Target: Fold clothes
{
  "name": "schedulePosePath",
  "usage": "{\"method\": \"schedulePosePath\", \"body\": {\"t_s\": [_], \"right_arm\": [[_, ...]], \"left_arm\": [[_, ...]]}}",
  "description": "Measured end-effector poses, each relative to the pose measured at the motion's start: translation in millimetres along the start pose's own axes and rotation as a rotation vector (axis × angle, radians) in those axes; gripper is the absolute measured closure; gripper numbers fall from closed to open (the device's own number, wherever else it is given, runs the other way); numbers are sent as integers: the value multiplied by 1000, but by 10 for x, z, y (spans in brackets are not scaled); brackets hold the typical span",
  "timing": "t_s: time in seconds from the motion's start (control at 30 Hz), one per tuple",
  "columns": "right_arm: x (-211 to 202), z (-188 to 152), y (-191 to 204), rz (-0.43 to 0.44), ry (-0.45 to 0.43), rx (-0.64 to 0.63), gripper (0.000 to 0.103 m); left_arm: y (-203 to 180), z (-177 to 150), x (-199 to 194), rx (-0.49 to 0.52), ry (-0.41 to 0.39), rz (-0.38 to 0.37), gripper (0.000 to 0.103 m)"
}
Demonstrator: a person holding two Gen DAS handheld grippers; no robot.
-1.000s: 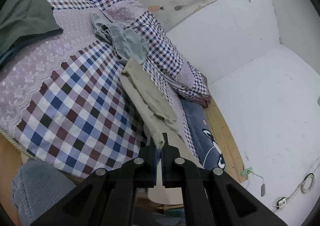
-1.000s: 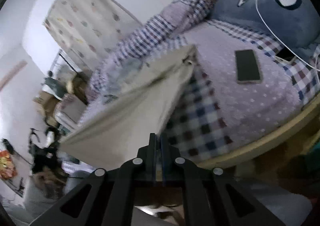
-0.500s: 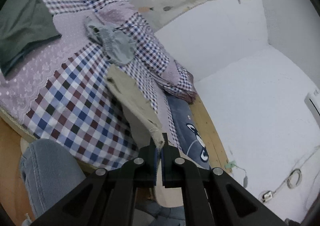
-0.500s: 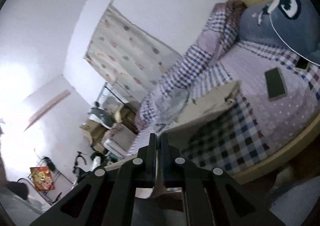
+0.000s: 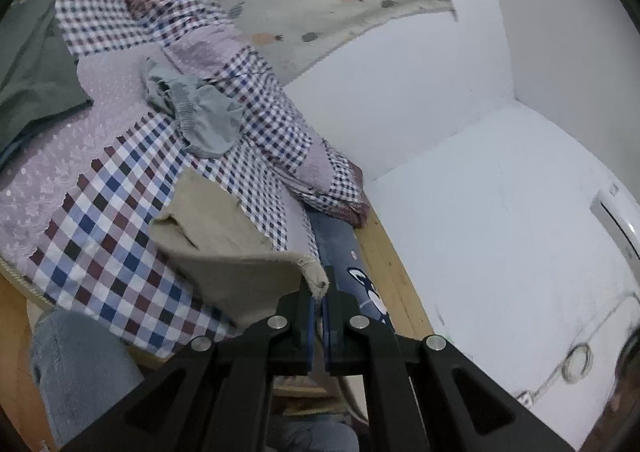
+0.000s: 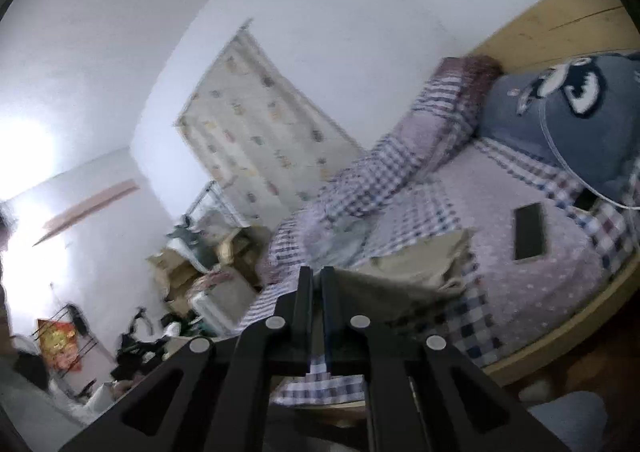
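- Your left claw (image 5: 319,294) is clamped on a corner of the beige garment (image 5: 224,248).
- Your right claw (image 6: 317,284) is closed on its edge above the bed (image 6: 532,284).

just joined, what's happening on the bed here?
A person is folding a beige garment over the checked bedspread. The left tool is shut on one corner of it; the right tool looks shut beside another edge, grip unclear. A grey garment lies unfolded further back, and a phone lies on the bed.
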State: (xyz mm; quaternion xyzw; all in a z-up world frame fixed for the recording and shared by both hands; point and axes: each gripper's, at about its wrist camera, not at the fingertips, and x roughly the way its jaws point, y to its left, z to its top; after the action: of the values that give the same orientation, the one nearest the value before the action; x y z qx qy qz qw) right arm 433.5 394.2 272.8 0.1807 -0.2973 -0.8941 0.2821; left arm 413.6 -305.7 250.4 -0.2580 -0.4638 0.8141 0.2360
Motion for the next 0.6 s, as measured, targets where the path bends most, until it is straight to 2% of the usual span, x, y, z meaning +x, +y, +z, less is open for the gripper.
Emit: {"method": "schedulePosePath", "body": {"t_s": [0.3,0.47,0.6], "right_arm": [[609,334,-284,-71,32,39,100],[1114,636,-417,-97,47,51,100],[1511,936,-546,-121,56,47,100]], "left_arm": [[163,501,796,-60,19,36,102],[221,906,1201,-81,-7,51,102],[219,1323,1658,-60,-26,85,102]]}}
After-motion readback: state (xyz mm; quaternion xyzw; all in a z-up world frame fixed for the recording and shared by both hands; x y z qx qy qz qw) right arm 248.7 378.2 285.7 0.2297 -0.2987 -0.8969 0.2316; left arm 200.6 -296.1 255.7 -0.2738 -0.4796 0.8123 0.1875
